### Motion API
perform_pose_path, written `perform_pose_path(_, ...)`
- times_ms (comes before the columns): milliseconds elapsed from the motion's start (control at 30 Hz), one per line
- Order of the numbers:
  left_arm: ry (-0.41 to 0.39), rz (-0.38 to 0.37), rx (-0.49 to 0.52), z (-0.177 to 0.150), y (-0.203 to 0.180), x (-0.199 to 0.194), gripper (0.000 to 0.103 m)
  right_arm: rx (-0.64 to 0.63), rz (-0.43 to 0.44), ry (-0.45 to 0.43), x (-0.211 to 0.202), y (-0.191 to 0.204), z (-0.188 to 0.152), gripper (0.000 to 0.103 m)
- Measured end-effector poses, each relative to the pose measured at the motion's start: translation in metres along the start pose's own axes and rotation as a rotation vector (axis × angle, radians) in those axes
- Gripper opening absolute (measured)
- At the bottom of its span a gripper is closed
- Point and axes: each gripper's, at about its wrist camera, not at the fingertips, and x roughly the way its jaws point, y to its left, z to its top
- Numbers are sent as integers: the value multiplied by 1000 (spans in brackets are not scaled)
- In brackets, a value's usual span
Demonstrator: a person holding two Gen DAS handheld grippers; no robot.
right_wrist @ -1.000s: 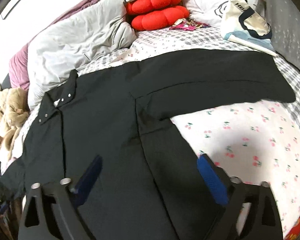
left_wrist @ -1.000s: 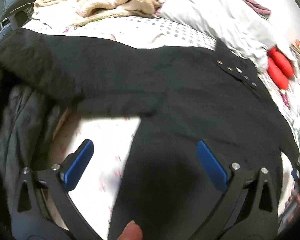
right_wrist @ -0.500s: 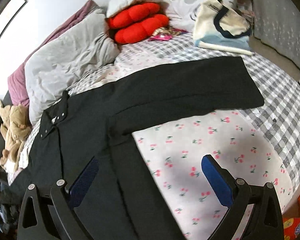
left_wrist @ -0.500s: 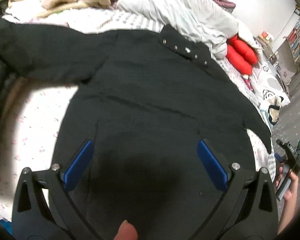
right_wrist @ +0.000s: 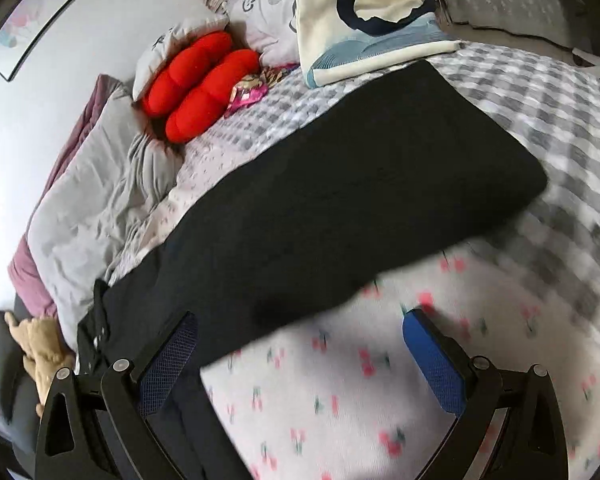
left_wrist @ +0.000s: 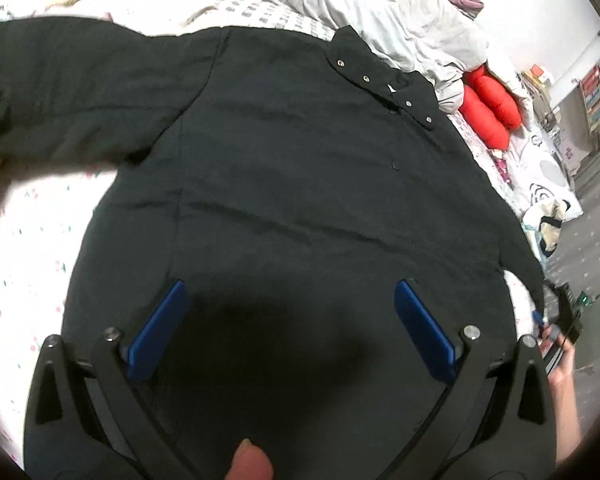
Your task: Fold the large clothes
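A large black coat point(left_wrist: 284, 168) lies spread flat on the bed, collar with snaps point(left_wrist: 384, 84) toward the pillows, one sleeve stretched to the left. My left gripper point(left_wrist: 288, 300) is open and empty, hovering over the coat's lower body. In the right wrist view the coat's other sleeve point(right_wrist: 380, 184) stretches across the sheet toward the right. My right gripper point(right_wrist: 300, 332) is open and empty above the cherry-print sheet point(right_wrist: 380, 380), just below that sleeve. The right gripper also shows at the right edge of the left wrist view point(left_wrist: 560, 320).
A grey duvet point(right_wrist: 100, 208) and red cushions point(right_wrist: 200, 84) lie at the head of the bed. A tote bag point(right_wrist: 360, 20) lies on folded cloth beyond the sleeve end. A beige plush toy point(right_wrist: 40, 360) sits at the left. Shelves point(left_wrist: 596, 92) stand beyond the bed.
The right gripper has swung right and come closer to the sleeve, now over the sheet. The left gripper's view has shifted slightly over the coat's body. Both stay open.
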Motion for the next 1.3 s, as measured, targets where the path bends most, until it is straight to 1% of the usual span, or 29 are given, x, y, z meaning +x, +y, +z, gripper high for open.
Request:
perform_pose_path(67, -1, 15, 18, 1, -1, 1, 102, 14, -2, -36, 9, -1, 10, 103)
perform_pose_path(133, -6, 37, 35, 2, -3, 3, 102, 59, 11, -76, 14, -5, 18, 102)
perform_pose_path(200, 1, 44, 40, 3, -3, 6, 102, 126, 5, -114, 17, -11, 25, 90)
perform_pose_path(233, 6, 45, 39, 4, -3, 7, 102, 145, -3, -122, 19, -14, 29, 75)
perform_pose_path(267, 7, 45, 39, 5, -2, 7, 102, 175, -13, -122, 21, -17, 34, 66)
perform_pose_path(300, 8, 45, 39, 7, -2, 8, 102, 198, -18, -115, 22, -20, 37, 44)
perform_pose_path(333, 8, 46, 41, 8, -3, 8, 102, 232, -16, -114, 22, -23, 41, 26)
perform_pose_path(367, 7, 46, 41, 9, -3, 8, 102, 254, -4, -133, 17, -23, 44, 13)
perform_pose_path(467, -2, 40, 38, 13, -3, 5, 102, 238, 33, -194, -1, -8, 50, 10)
perform_pose_path(567, -7, 35, 43, 16, -4, 1, 102, 133, 32, -233, -20, 26, 54, 8)
perform_pose_path(600, -9, 35, 48, 16, -4, 0, 102, 100, 40, -245, -27, 39, 55, 8)
perform_pose_path(733, -34, 55, 71, 19, -5, -8, 102, -24, 120, -281, -52, 99, 53, 8)
perform_pose_path(900, -46, 87, 81, 21, -2, -14, 102, -215, 220, -295, -83, 184, 29, 8)
perform_pose_path(1000, -51, 87, 66, 23, 2, -18, 102, -341, 280, -277, -90, 238, -1, 8)
perform_pose_path(1100, -54, 90, 56, 24, 6, -21, 102, -449, 336, -228, -86, 285, -41, 8)
perform_pose_path(1200, -52, 84, 47, 24, 10, -24, 102, -521, 371, -148, -66, 322, -82, 8)
perform_pose_path(1300, -51, 86, 43, 23, 12, -24, 102, -594, 371, -63, -36, 350, -129, 8)
